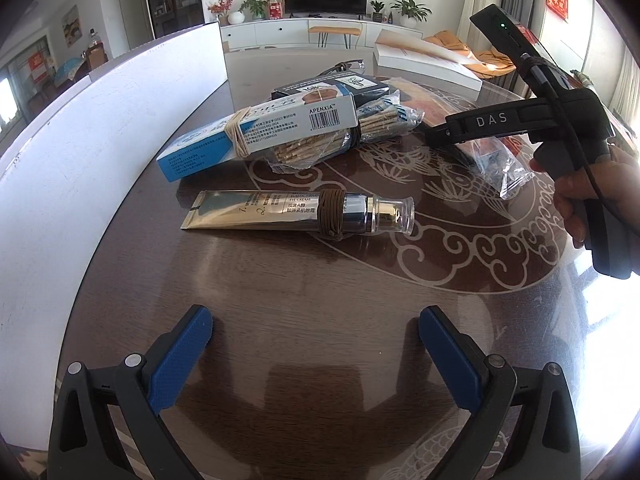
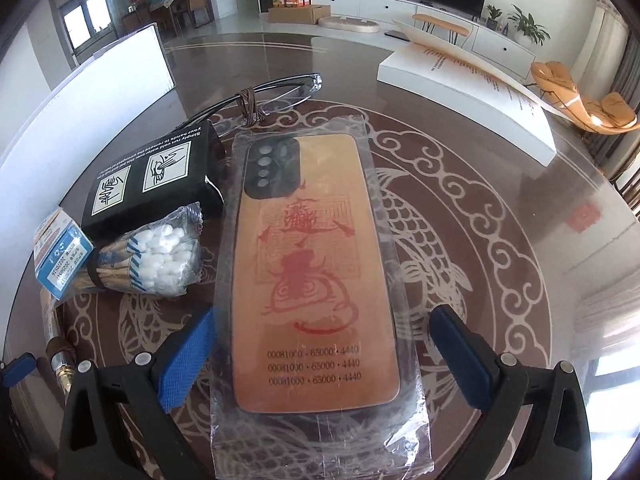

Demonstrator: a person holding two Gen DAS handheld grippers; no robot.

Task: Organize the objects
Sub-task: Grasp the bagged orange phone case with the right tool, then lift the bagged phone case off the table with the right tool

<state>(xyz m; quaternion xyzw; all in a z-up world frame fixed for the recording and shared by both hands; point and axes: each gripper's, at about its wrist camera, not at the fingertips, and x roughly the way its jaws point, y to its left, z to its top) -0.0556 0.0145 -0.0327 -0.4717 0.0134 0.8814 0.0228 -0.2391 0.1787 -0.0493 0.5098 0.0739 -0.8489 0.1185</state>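
We see the bagged phone case (image 2: 316,276) lying flat on the glass table (image 2: 500,184), between the spread fingers of our right gripper (image 2: 320,356), which grasps nothing. Our left gripper (image 1: 316,344) hovers released before the cream tube (image 1: 296,212).

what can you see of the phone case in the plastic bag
The phone case is orange-tan with a red printed figure, three rows of black numbers near its close end and a black camera block with round cutouts at the far end. It lies flat on the table, back up, sealed in a clear crinkled sleeve. The right tongs stand open on either side of its near end; whether the blue pads touch the sleeve is unclear.
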